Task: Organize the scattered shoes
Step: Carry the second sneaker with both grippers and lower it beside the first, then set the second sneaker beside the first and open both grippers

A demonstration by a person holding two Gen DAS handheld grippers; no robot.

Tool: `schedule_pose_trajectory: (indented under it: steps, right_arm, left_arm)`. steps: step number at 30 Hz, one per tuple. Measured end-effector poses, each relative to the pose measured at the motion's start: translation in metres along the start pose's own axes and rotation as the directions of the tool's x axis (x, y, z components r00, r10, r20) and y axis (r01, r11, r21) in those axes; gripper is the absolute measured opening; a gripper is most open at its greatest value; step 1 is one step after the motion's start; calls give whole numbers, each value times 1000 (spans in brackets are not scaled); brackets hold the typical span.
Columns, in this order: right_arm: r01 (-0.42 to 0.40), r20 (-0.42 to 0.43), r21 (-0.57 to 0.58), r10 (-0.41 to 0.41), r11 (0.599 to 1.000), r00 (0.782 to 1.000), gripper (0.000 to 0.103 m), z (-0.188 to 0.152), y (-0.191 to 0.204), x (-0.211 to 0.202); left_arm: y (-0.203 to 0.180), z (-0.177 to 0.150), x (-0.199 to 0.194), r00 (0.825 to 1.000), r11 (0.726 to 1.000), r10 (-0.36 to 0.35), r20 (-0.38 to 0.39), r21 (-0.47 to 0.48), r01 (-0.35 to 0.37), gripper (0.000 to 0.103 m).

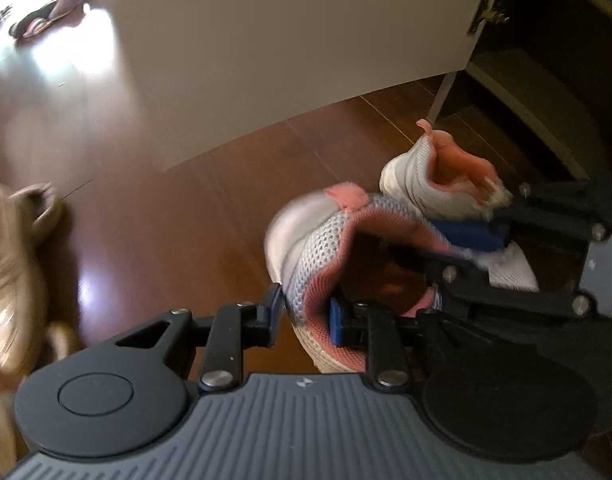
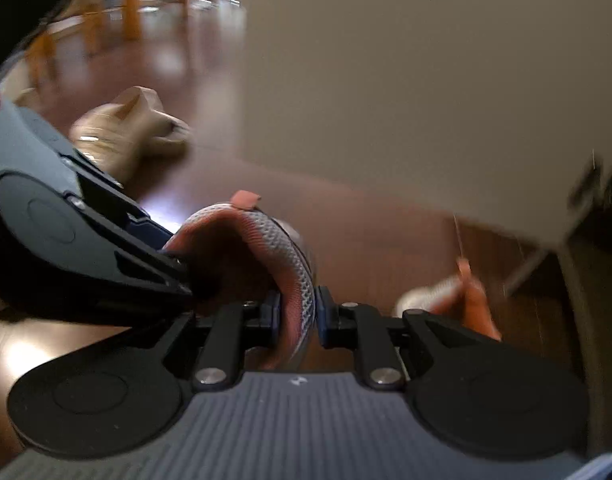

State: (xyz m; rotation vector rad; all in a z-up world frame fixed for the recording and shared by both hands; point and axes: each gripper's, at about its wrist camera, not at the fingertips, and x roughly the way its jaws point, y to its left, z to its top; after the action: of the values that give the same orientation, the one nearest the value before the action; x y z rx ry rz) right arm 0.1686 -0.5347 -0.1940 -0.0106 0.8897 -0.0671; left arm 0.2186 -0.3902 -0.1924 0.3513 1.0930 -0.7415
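A grey mesh sneaker (image 1: 318,240) with pink lining and a pink heel tab hangs above the wood floor. My left gripper (image 1: 305,316) is shut on one side of its collar. My right gripper (image 2: 299,316) is shut on the collar of the same sneaker (image 2: 282,248), and it shows in the left wrist view at the right (image 1: 478,220). In the right wrist view my left gripper (image 2: 182,268) reaches the sneaker's opening from the left. A second matching sneaker (image 1: 430,172) (image 2: 438,292) sits just beyond, near the cabinet opening; whether it rests on the floor is unclear.
A white cabinet door (image 1: 286,40) (image 2: 406,80) stands open, with dark shelves (image 1: 526,92) to its right. Tan shoes (image 1: 10,272) (image 2: 122,136) lie on the floor to the left. Sandals (image 1: 50,12) lie far back left. Wooden chair legs (image 2: 130,0) stand in the background.
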Motion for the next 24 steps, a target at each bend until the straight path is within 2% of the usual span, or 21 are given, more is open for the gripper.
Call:
schedule_pose_trajectory:
  steps: [1,2,4,5,8,10,13,17,20,24]
  right_arm:
    - [11,-17,52,-10,999,1000,33,-4,-11,6]
    - [28,-27,107,-25,994,999,53,-9,-21,9]
    - [59,2,182,-61,981,998,72,-27,-30,-8]
    - [66,17,203,-71,977,997,78,-37,-32,-18]
    - [75,-13,231,-74,970,997,81,-72,-23,-48]
    - [47,-77,235,-29,971,997,81,-101,3,-59]
    - [16,-137,169,8,985,990,81,-126,48,-57]
    - [44,-191,148,-15,988,981,79,-131,66,-41]
    - [47,-194,149,-18,988,981,69,-125,68,-34]
    - [67,-197,178,-31,982,980,67,-120,67,-37]
  left_arm:
    - [1,4,10,1000,1000,-2,-23,-23,2,28]
    - [-1,7,13,999,999,-2,-39,-41,1,28]
    - [4,1,12,998,998,-35,-44,-56,32,30]
    - [8,-3,10,998,997,-48,-42,-60,46,34]
    - [24,-9,-4,997,994,-73,-7,-76,72,51]
    - [39,-16,-12,998,994,-68,-5,-83,67,51]
    - [51,-25,-12,997,993,-61,-37,-107,57,51]
    - [37,-18,-6,997,992,-76,-12,-103,75,53]
    - [32,-11,11,998,995,-53,-46,-91,49,55]
    - [30,-4,30,997,992,-65,-34,-114,61,52]
